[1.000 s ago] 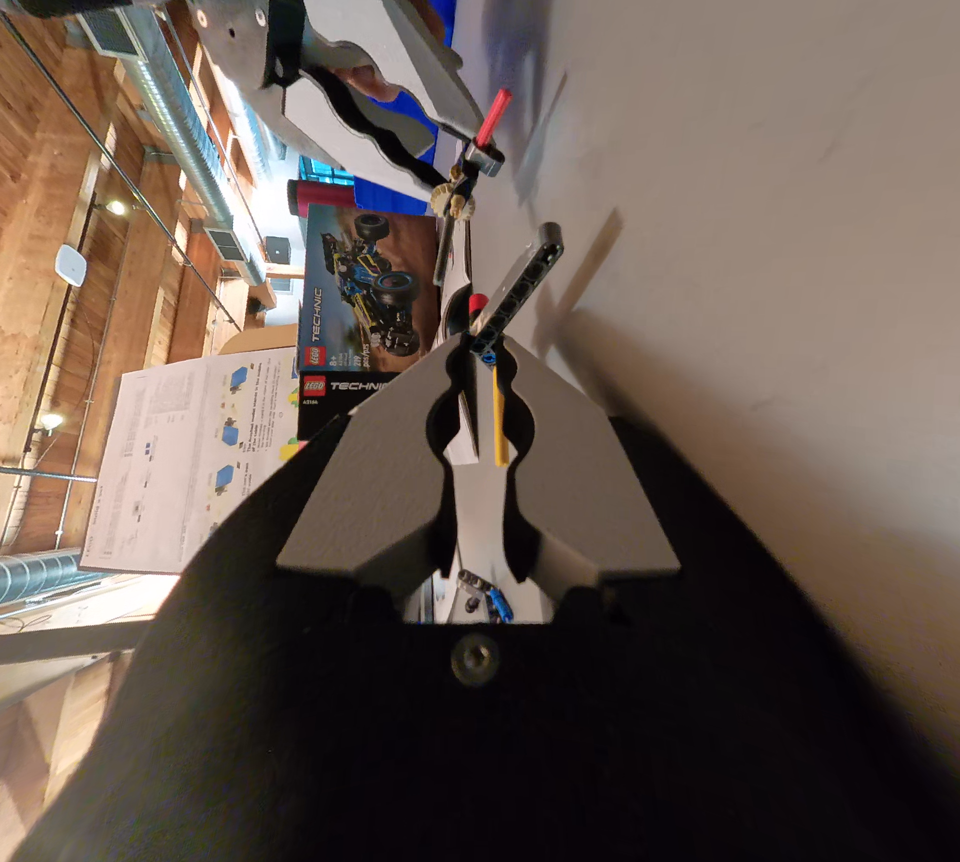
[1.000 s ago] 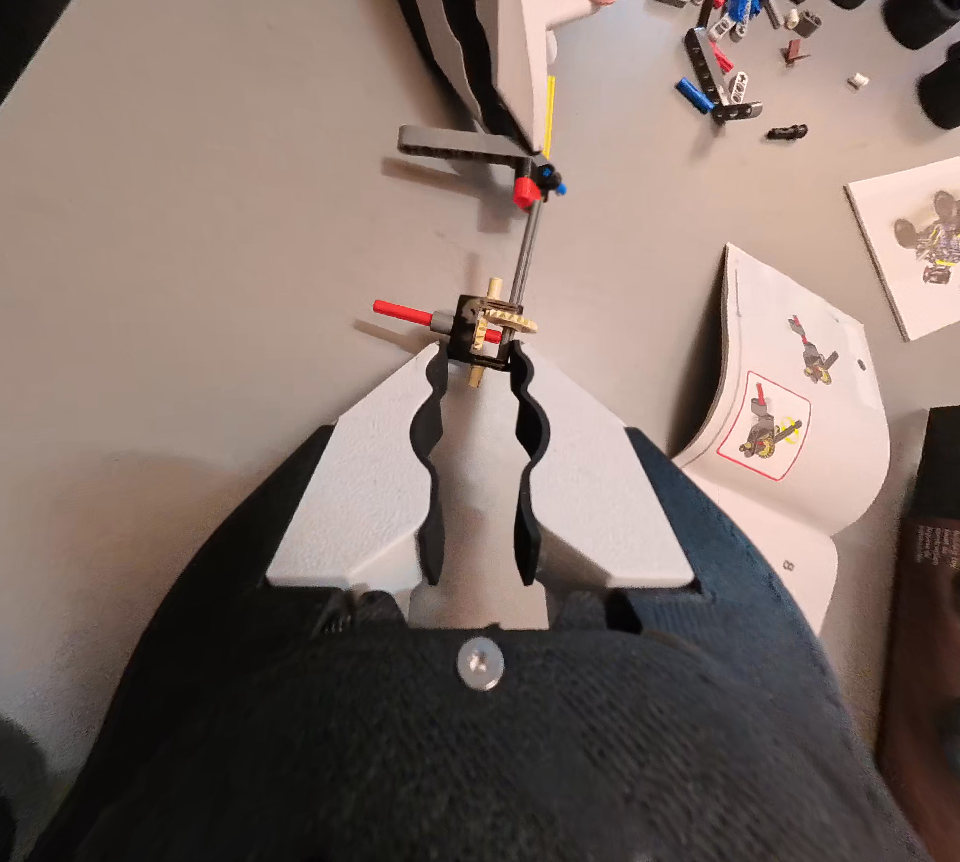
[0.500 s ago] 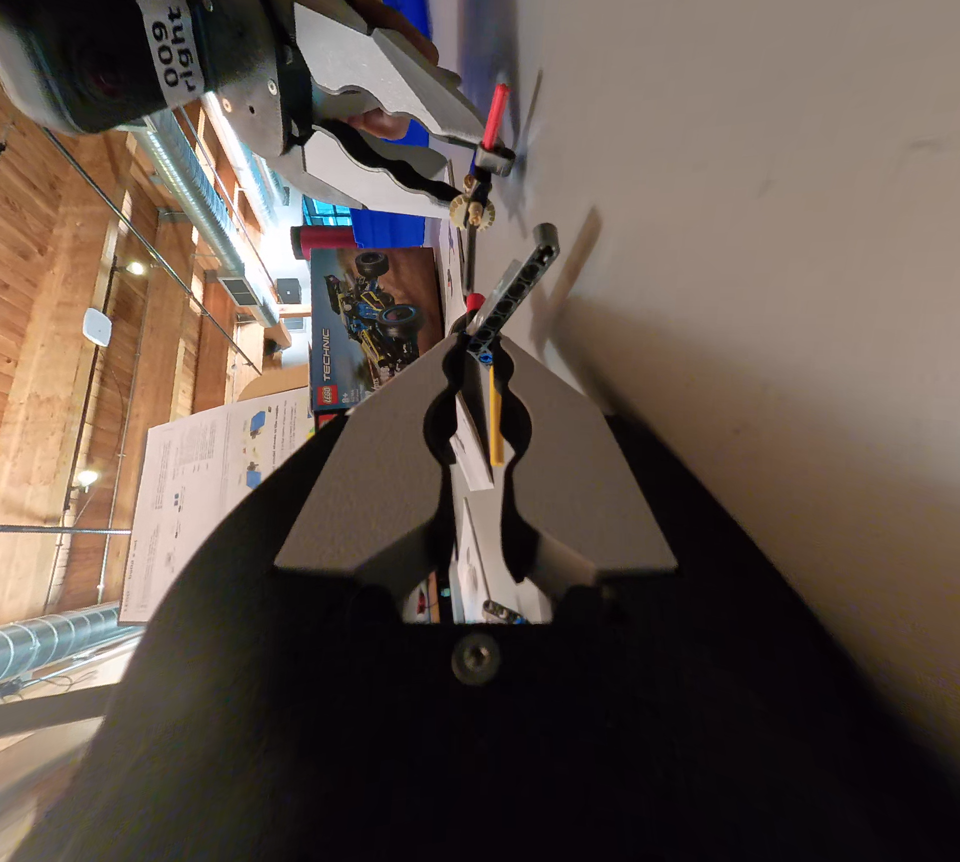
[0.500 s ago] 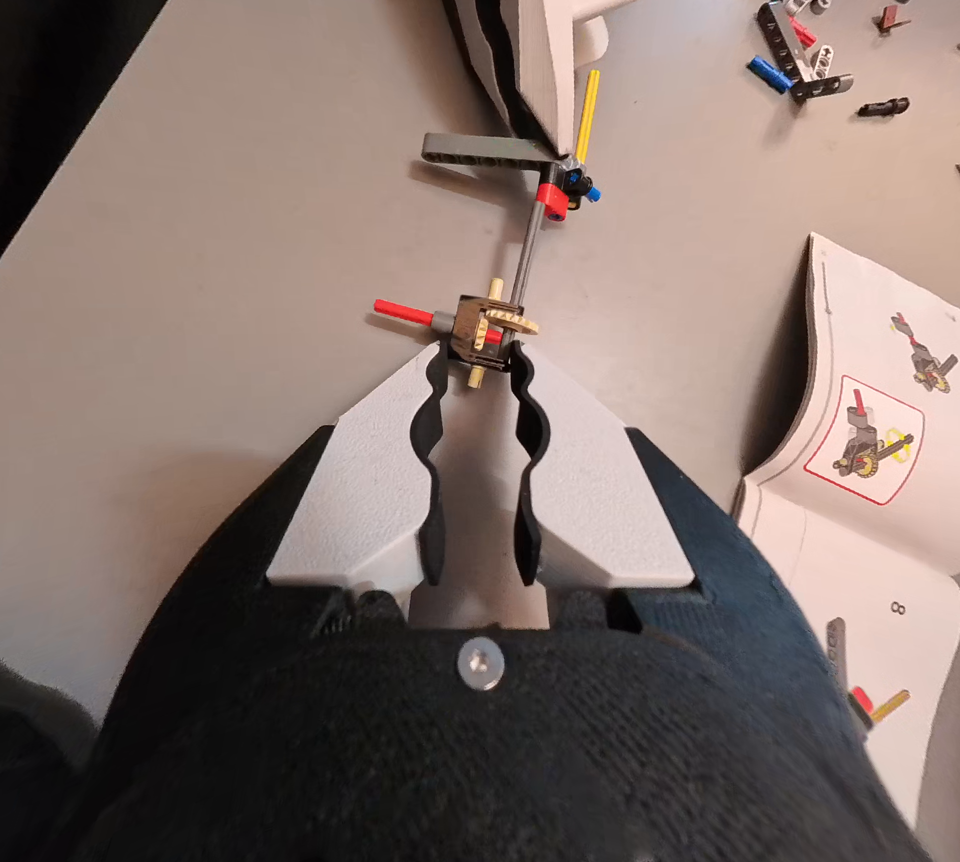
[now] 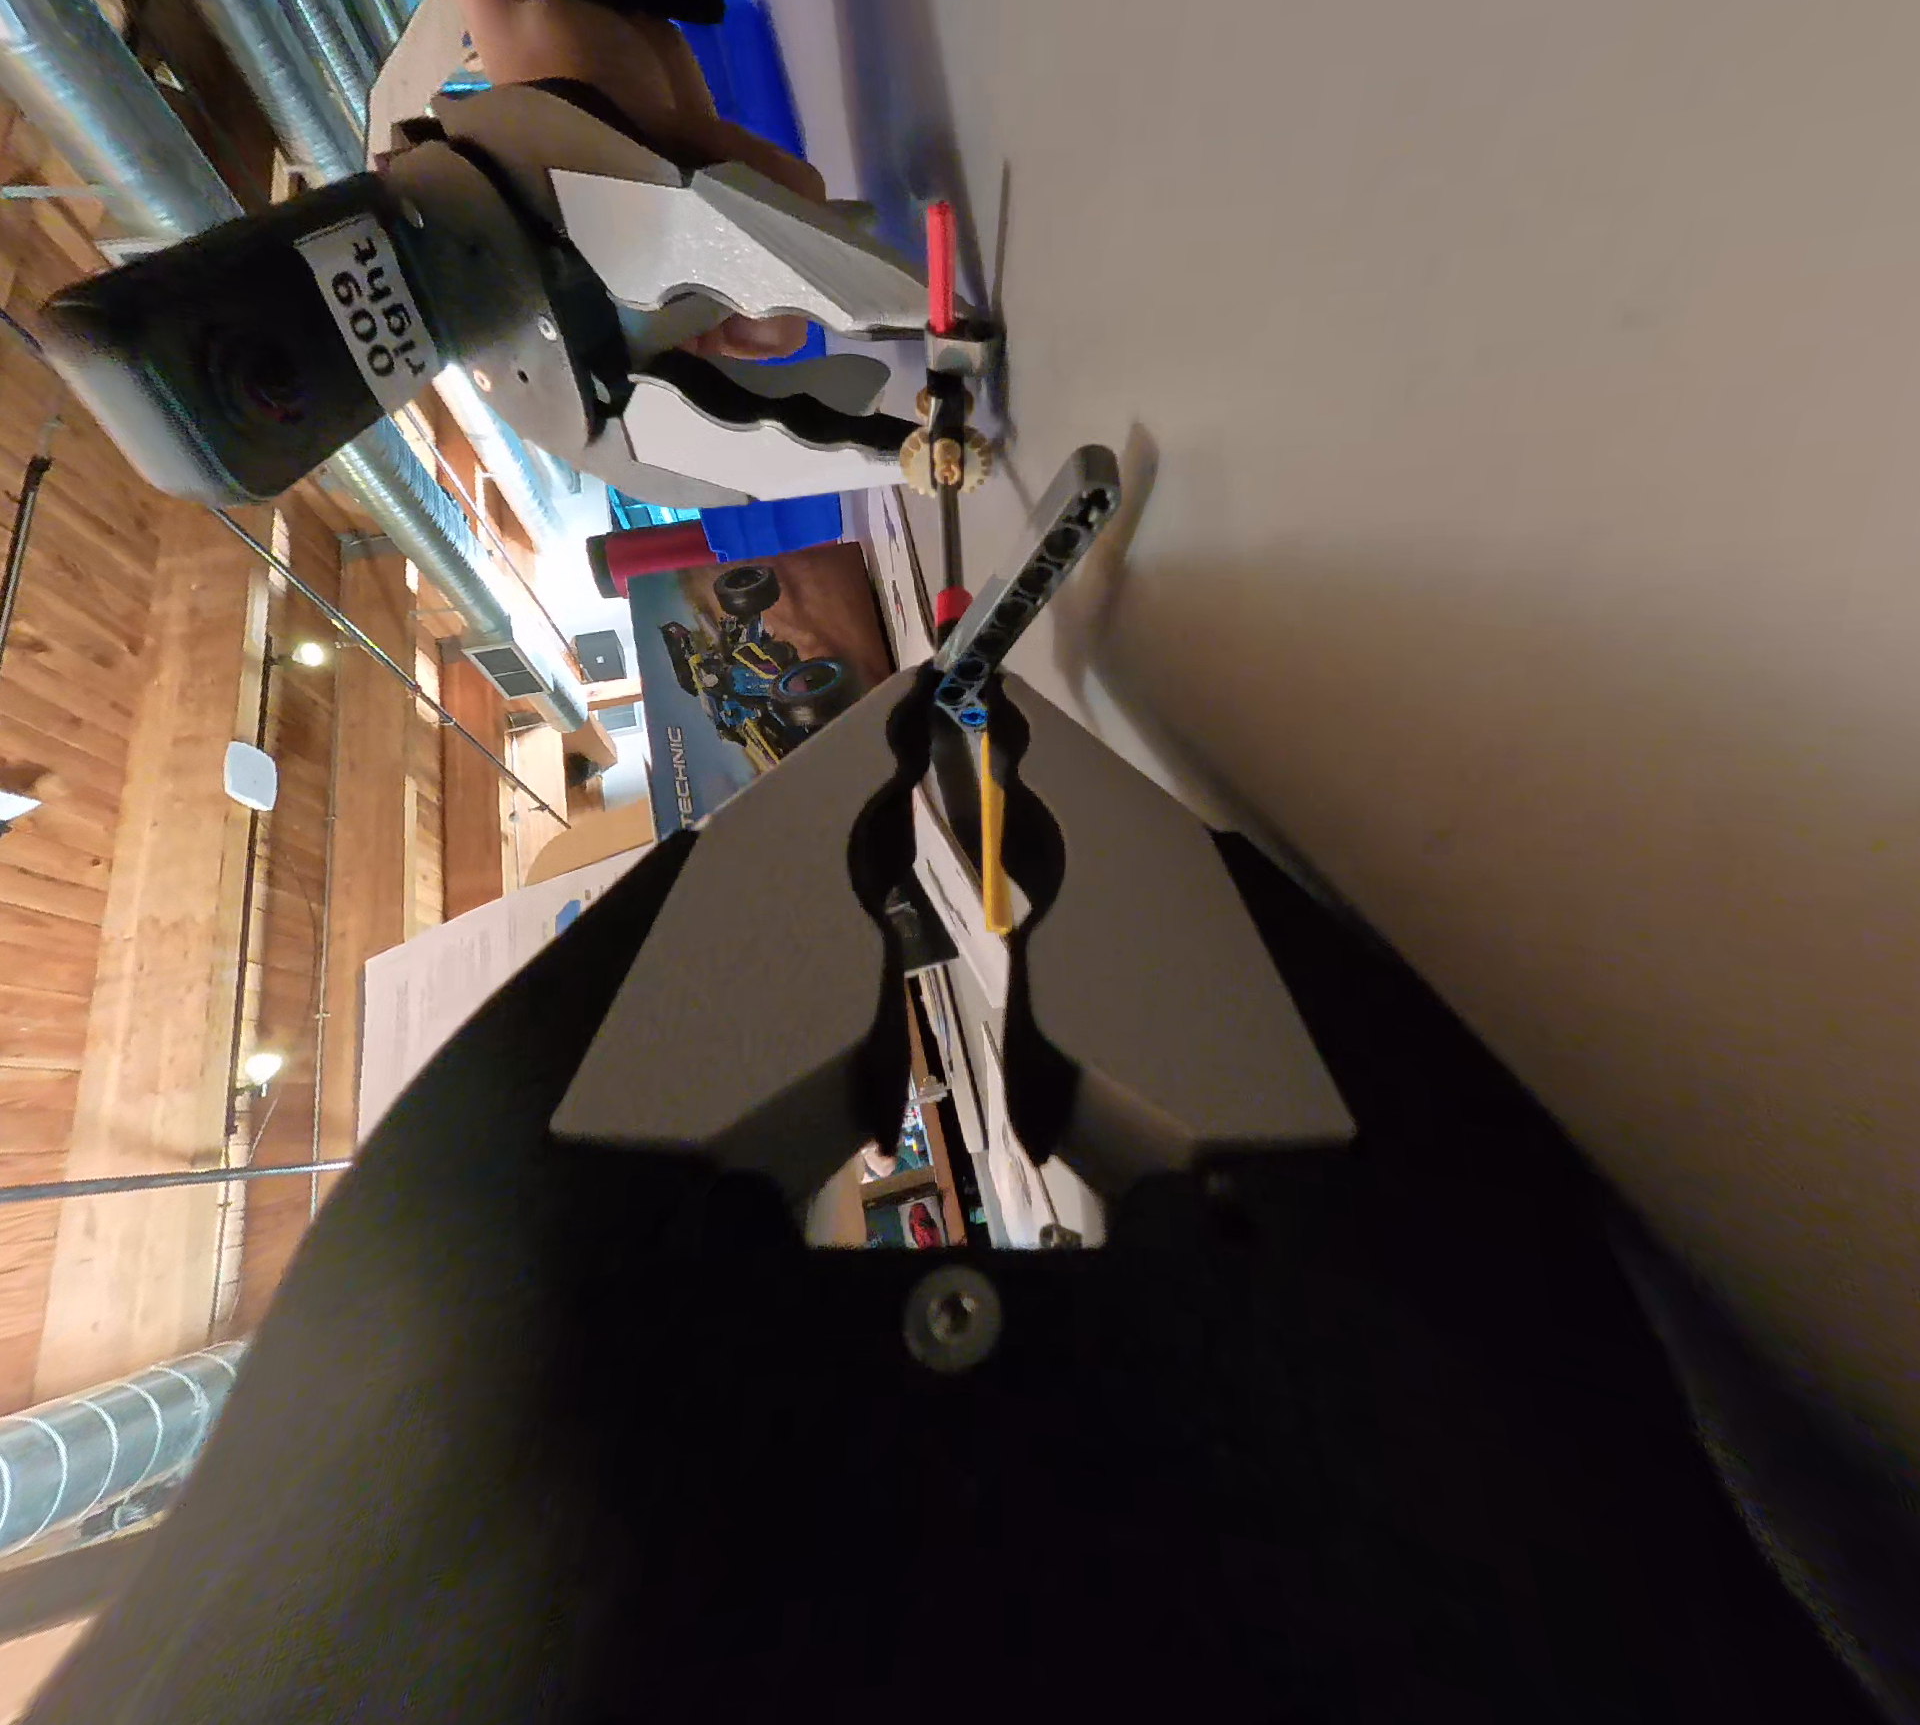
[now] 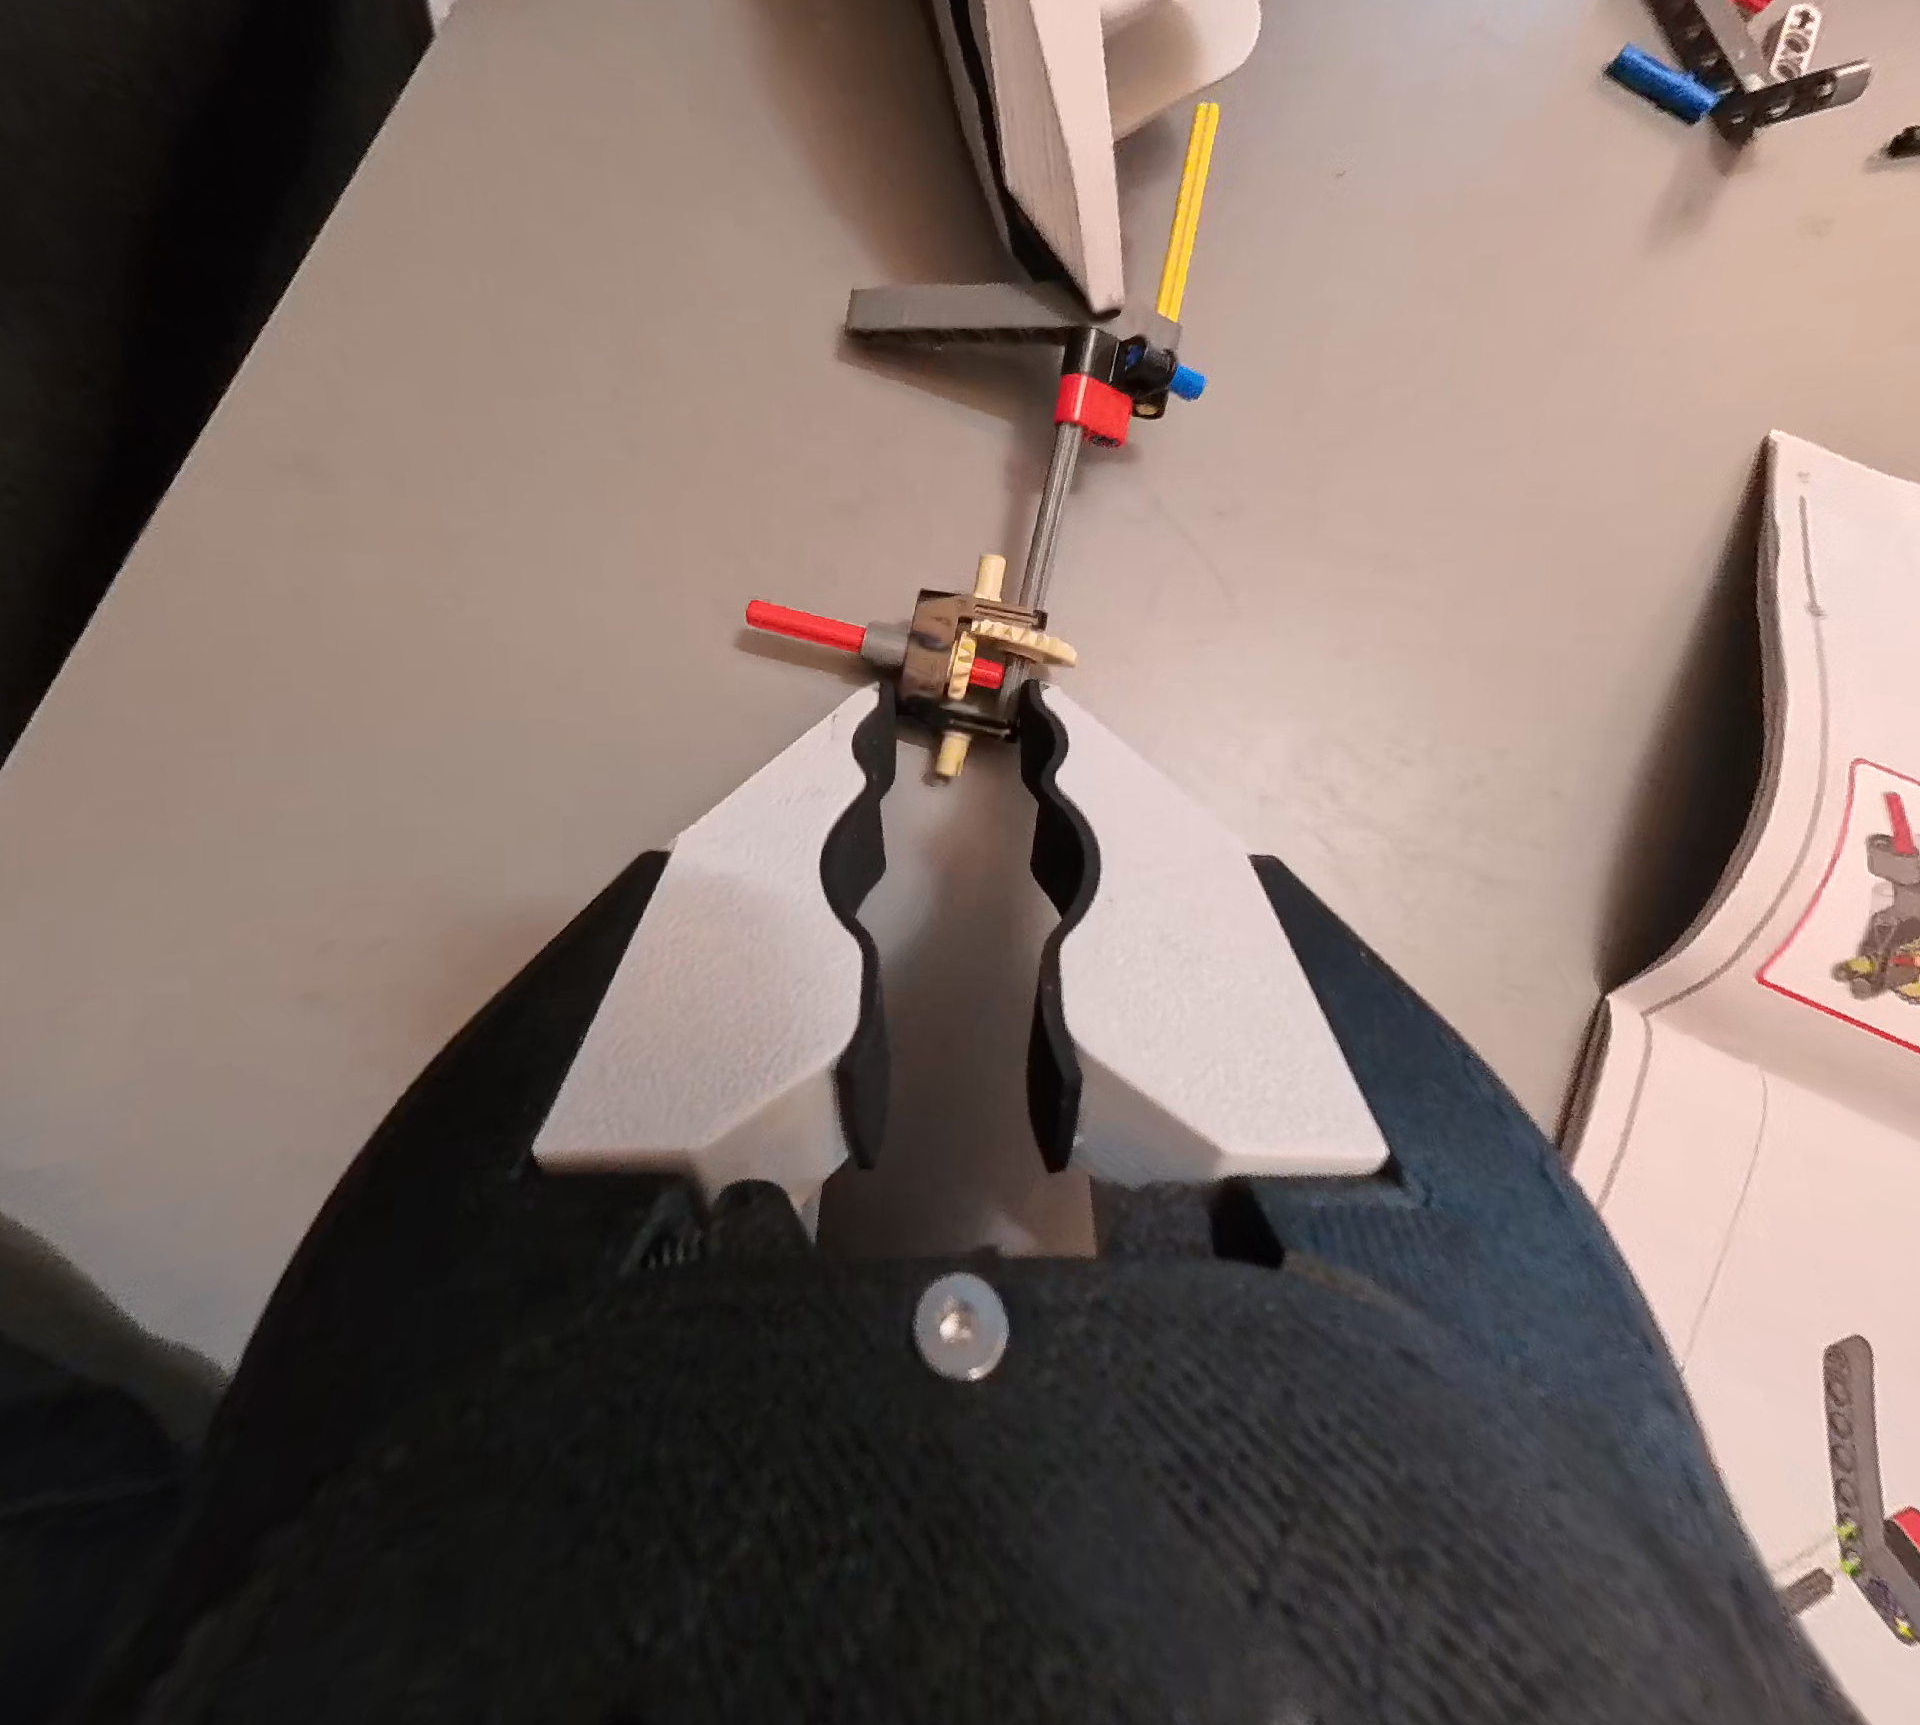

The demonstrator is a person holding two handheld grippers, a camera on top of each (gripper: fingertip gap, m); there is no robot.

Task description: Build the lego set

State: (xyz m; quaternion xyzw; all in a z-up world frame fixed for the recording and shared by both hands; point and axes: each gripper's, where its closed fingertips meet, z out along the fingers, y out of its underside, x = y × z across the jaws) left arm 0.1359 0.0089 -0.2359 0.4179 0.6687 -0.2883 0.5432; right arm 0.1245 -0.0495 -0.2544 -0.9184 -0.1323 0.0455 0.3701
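Note:
A lego assembly hangs between both grippers above the grey table (image 6: 499, 449). My right gripper (image 6: 956, 704) is shut on its black gear frame (image 6: 935, 652), which carries tan gears and a red axle (image 6: 805, 626). A thin grey axle (image 6: 1047, 512) runs from the frame to a red bush (image 6: 1091, 402). There sit a grey beam (image 6: 945, 316), a blue pin (image 6: 1188, 380) and a yellow axle (image 6: 1188, 210). My left gripper (image 5: 961, 688) is shut on the grey beam (image 5: 1029, 569), with the yellow axle (image 5: 994, 834) between its fingers. It shows in the right wrist view (image 6: 1096, 288); the right gripper shows in the left wrist view (image 5: 914, 387).
An open instruction booklet (image 6: 1766, 844) lies at the right. Several loose lego parts (image 6: 1725, 2) lie at the far right. The set's box (image 5: 748, 667) and a printed sheet (image 5: 457, 1000) stand behind. The table's edge and a dark sleeve (image 6: 187, 117) are at the left. Spacing between my two grippers at the tips: around 7 cm.
Both grippers keep their hold on the joined assembly. The left gripper has turned, so more of the yellow axle shows beside it. The booklet and loose parts have slid right in the right wrist view.

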